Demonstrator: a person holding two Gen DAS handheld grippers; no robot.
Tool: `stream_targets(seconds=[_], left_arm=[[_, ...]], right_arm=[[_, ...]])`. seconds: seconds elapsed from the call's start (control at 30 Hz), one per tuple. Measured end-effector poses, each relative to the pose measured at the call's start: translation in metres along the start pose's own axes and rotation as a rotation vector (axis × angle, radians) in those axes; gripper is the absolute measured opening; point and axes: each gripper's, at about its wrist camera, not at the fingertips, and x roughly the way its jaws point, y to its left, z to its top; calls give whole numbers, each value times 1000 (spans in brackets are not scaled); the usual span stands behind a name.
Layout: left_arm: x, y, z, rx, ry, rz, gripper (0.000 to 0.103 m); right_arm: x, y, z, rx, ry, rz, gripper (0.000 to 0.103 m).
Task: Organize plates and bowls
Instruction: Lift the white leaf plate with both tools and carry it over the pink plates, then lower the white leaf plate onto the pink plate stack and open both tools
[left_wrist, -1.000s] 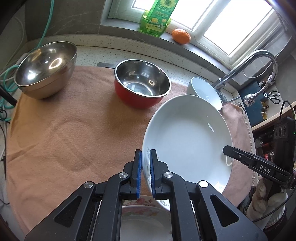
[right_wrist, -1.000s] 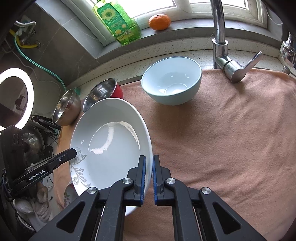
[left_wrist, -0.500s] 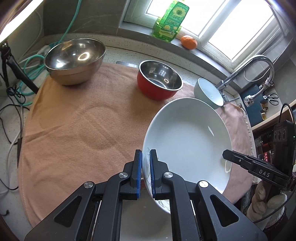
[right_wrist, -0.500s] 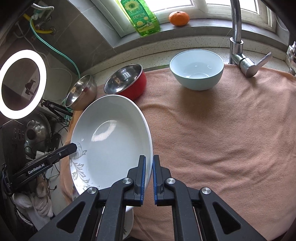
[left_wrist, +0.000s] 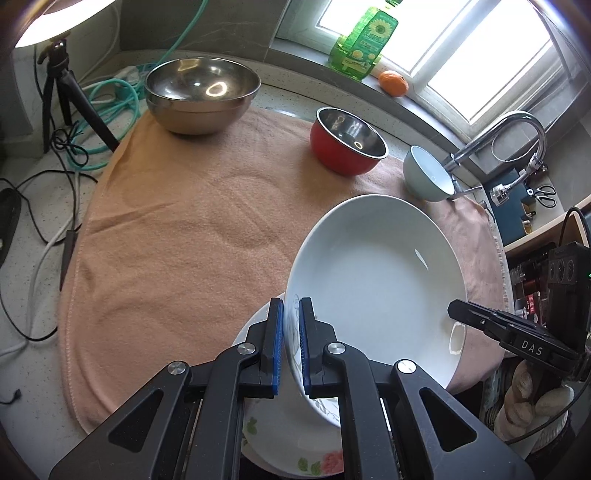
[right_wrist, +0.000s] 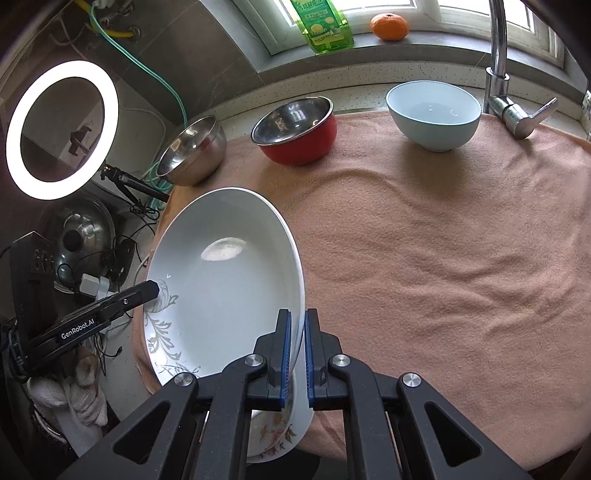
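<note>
My left gripper (left_wrist: 291, 347) is shut on the left rim of a deep white plate (left_wrist: 373, 273) with a grey leaf pattern. My right gripper (right_wrist: 297, 354) is shut on its opposite rim (right_wrist: 221, 280). Both hold the plate in the air above a floral plate (left_wrist: 291, 439) at the near edge of the cloth; the floral plate also shows in the right wrist view (right_wrist: 273, 432). At the back stand a steel bowl (left_wrist: 201, 94), a red bowl (left_wrist: 347, 140) and a pale blue bowl (left_wrist: 428, 173).
An orange towel (left_wrist: 177, 236) covers the counter. A faucet (right_wrist: 502, 62) stands at the back right. A green bottle (left_wrist: 364, 38) and an orange (left_wrist: 394, 83) sit on the sill. Cables, a tripod (left_wrist: 62, 81) and a ring light (right_wrist: 61, 129) are on the left.
Both grippers have risen and pulled back toward the near edge with the white plate between them. The floral plate beneath has come more into view.
</note>
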Motion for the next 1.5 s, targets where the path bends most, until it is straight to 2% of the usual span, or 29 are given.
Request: stream_targets(seconds=[0.73, 1.5], left_arm=[[-5, 23, -40, -19, 56, 7, 6], [3, 27, -52, -23, 89, 16, 6]], right_arm=[[20, 12, -47, 7, 94, 11, 7], [31, 10, -55, -1, 136, -3, 7]])
